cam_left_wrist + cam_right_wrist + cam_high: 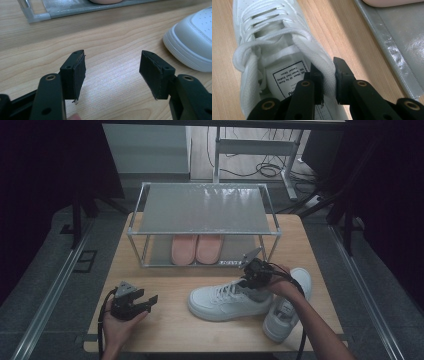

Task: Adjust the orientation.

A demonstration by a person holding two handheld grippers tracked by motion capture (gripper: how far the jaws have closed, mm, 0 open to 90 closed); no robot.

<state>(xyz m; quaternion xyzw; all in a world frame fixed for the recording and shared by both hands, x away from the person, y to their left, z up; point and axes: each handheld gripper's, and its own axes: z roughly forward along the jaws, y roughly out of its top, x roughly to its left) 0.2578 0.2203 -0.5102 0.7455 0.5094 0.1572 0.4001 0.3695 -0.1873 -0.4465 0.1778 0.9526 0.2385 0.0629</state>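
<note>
High view is pretty dim and soft, dark all around the edges, with the tabletop (165, 285) lit from overhead. The rack's top shelf (205, 210) catches a dull sheen. Both gripper views are brighter; close jaws look slightly blurry, and the far corners bend.

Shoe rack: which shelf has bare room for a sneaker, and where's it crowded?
Top shelf is bare throughout. Lower shelf has free strips either side of the pink slippers. The table's front right is crowded: two white sneakers, the right gripper clamping one's collar.
</note>
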